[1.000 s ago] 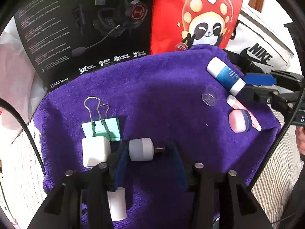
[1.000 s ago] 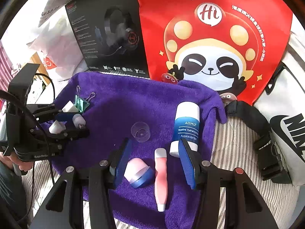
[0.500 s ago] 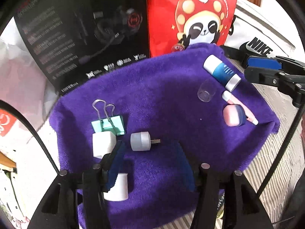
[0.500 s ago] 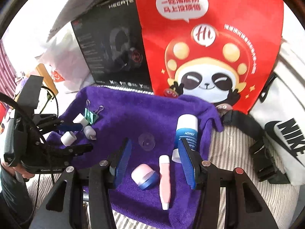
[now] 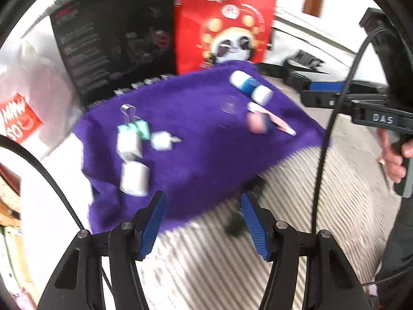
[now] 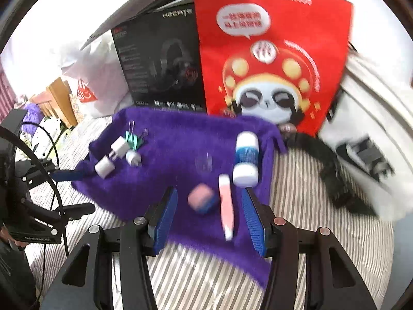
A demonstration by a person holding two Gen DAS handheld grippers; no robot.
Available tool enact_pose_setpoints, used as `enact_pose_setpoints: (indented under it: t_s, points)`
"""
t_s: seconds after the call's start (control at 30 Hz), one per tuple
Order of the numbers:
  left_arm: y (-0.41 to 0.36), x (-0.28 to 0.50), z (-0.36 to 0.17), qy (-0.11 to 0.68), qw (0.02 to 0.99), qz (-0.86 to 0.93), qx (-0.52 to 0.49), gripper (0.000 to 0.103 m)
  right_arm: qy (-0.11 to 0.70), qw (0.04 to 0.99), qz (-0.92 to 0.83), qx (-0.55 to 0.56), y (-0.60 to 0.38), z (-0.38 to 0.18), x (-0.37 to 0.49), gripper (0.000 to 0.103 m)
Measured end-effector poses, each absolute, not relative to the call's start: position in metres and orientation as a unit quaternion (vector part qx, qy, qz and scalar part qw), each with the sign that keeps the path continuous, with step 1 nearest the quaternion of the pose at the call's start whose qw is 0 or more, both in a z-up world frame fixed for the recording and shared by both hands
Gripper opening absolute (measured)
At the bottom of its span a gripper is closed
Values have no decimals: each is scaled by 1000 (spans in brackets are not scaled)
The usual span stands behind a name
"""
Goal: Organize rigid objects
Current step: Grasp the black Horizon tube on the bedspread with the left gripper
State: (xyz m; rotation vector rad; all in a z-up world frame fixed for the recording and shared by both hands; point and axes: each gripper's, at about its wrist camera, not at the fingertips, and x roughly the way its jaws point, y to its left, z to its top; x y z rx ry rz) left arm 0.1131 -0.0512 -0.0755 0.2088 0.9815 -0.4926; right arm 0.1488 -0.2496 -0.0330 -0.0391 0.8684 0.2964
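A purple towel (image 5: pixel 206 142) (image 6: pixel 180 139) holds two groups. At its left lie a teal binder clip (image 5: pixel 136 129) (image 6: pixel 134 139), a white charger cube (image 5: pixel 129 144), a small grey plug (image 5: pixel 162 140) (image 6: pixel 133 157) and a white cylinder (image 5: pixel 135 178). At its right lie a white-and-blue tube (image 6: pixel 246 157), a clear cap (image 6: pixel 204 164), a pink jar (image 6: pixel 201 199) and a pink stick (image 6: pixel 227 204). My left gripper (image 5: pixel 202 199) hangs over the towel's near edge, its jaws opening with nothing between them. My right gripper (image 6: pixel 209 193) is open above the jar and stick, not touching them.
A black headset box (image 6: pixel 160 64) and a red panda bag (image 6: pixel 271 51) stand behind the towel. A white Nike bag (image 5: pixel 309 59) and a black strap (image 6: pixel 322 155) lie to the right. Striped bedding (image 5: pixel 258 232) surrounds the towel. A hand (image 5: pixel 392 160) holds the right gripper's handle.
The left gripper let go of the grey plug, which now lies beside the charger, then opened wider and drew back and up. The right gripper also pulled back and rose.
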Motion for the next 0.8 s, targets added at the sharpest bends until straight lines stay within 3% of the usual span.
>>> enact_pose_setpoints:
  t_s: [0.2,0.37,0.8]
  points:
    - [-68,96,-95,470,837,-257,110,58,429,896,110,31,-270,-55,100,52]
    - [-85,101,-105,475,833,-251,131,52,433,894,96,68,-285,-70,65,52]
    - [-109,109,-123,502,816,-240,157,27,443,885,109,86,-287,-86,48,52]
